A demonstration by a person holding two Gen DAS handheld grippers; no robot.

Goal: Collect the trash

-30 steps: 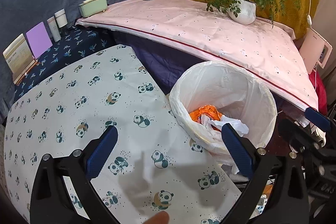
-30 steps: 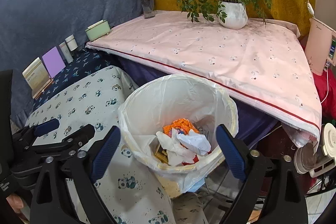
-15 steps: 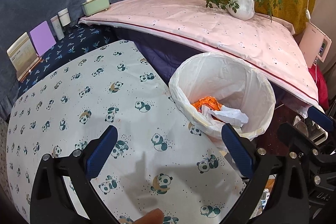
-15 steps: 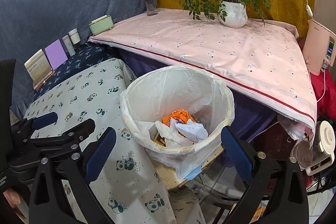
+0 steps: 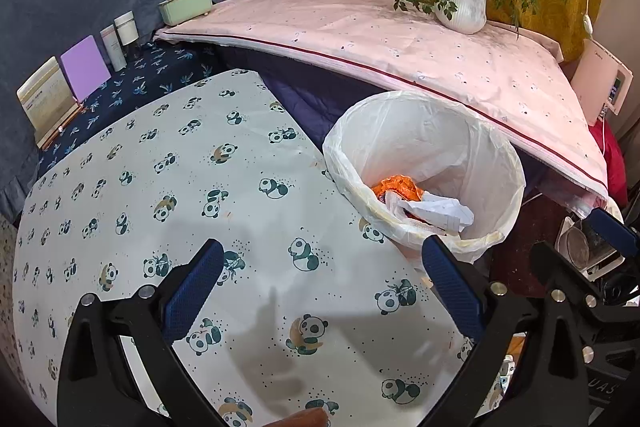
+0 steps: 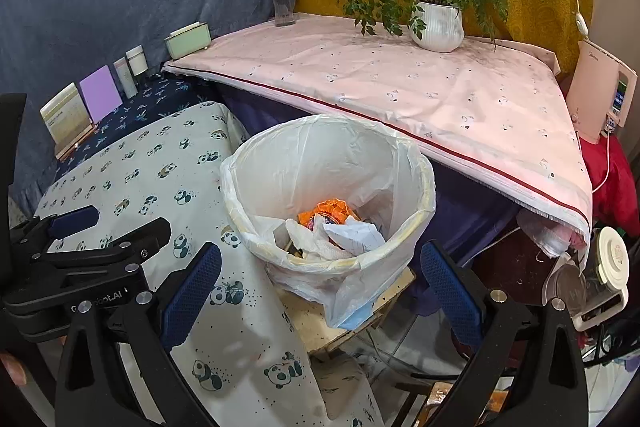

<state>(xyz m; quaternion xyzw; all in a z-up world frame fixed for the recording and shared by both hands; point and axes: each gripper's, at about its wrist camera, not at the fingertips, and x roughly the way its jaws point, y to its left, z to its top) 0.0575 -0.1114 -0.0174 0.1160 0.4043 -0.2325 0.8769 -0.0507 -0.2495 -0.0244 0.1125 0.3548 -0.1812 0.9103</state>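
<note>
The left tool [image 5: 320, 291] hangs with its blue-padded jaws spread wide and nothing between them, above the round tabletop covered in a white panda-print cloth [image 5: 168, 163]. No loose scrap shows on that cloth beneath or ahead of it, so a likely slip is a needless descent: closing here would pinch the fabric and drag the whole cover toward the edge.

Ahead and to the right of this tool sits the white plastic-lined round trash bin [image 5: 500, 163], with the collected rubbish, a crumpled orange wrapper [image 5: 396, 185] and white crumpled paper [image 5: 440, 211], lying at its bottom. The bin touches the tabletop's rim, so a sideways sweep could knock it.

The right tool [image 6: 320, 287] is likewise gaping and empty, poised just short of the bin, with the thin liner rim [image 6: 340, 261] near and between its tips. From this view the bin rests on a small wooden stand [image 6: 344, 327] with loose bag plastic hanging off the front; I judge that snagging this overhang could pull the liner off or tip the bin from its narrow perch, spilling everything back out
</note>
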